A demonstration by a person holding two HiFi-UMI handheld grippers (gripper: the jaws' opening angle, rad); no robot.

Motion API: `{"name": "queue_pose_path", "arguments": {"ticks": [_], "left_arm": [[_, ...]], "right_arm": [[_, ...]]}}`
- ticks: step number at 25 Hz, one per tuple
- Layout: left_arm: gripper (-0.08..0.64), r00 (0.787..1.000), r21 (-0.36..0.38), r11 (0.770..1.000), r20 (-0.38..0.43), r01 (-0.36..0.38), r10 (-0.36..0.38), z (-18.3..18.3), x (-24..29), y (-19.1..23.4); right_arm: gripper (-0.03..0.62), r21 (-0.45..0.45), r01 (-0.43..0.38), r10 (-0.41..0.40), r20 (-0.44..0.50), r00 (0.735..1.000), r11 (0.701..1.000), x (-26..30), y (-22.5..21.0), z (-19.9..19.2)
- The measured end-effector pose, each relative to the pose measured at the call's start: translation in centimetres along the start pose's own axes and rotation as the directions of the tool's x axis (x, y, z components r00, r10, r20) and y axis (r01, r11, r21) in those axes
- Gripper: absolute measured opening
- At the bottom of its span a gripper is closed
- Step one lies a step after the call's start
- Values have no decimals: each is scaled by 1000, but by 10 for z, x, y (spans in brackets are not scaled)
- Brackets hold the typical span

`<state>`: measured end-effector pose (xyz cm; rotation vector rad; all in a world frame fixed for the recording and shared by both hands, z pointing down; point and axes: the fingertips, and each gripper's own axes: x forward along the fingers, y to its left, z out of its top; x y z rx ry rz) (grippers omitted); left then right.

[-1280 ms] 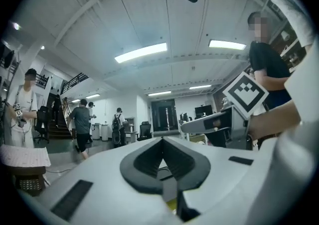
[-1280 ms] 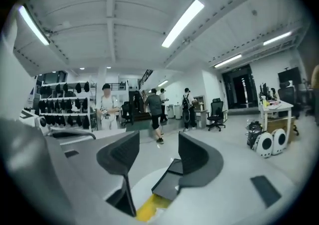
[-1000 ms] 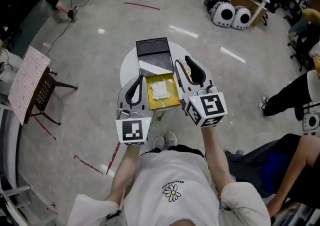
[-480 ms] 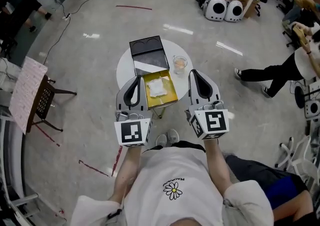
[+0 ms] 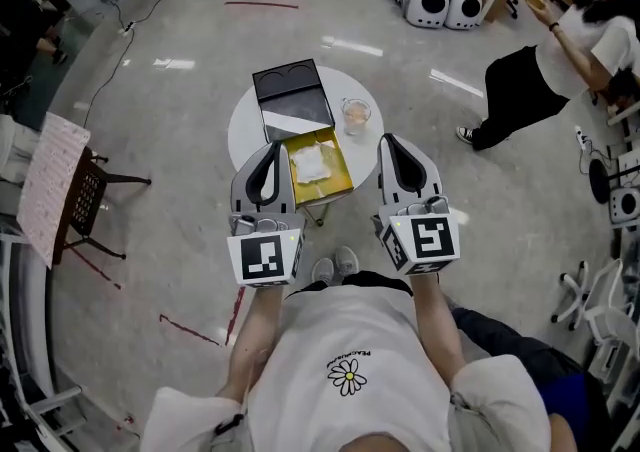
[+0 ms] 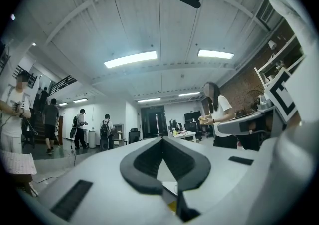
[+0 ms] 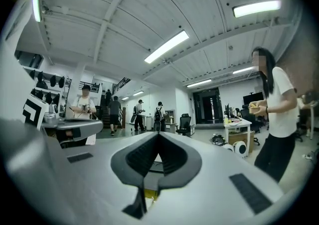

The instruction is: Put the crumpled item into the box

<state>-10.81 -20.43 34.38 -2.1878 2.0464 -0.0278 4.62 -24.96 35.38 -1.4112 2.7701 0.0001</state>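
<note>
Grey polished floor [image 5: 170,260] lies under everything in the head view. Round white table [image 5: 246,130] stands just ahead of both of my grippers, and both point level towards it. Box [image 5: 343,176] sits on the table, ahead of the gap between the two tools. Its yellow-lined tray is on the near side and its black lid [image 5: 288,88] lies open on the far side. Left gripper [image 5: 274,148]: tip just beside the tray's left wall, apart from it as far as I can tell. In the left gripper view its dark pads [image 6: 144,162] are pressed together, meeting at the tip [image 6: 162,139]. Right gripper [image 5: 388,140]: held to the right of the tray, near it but clear of it. In its own view the jaws [image 7: 158,133] are likewise closed tip to tip. Glass cup [image 5: 356,116] stands ahead of the right gripper and a little to its left, near the box's far right corner. Crumpled item [image 5: 312,164], white, lies inside the yellow tray, between my two tools and closer to the left tip. Neither gripper touches it.
</note>
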Motion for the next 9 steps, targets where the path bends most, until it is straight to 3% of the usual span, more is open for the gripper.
{"name": "queue_pose_path", "arguments": {"ticks": [9], "left_arm": [[0,1000,-8,1000,-5,1,-1,-4,6,2]], "right_arm": [[3,-7,2,-2,-12,1000,1000,3,-3,-5]]}}
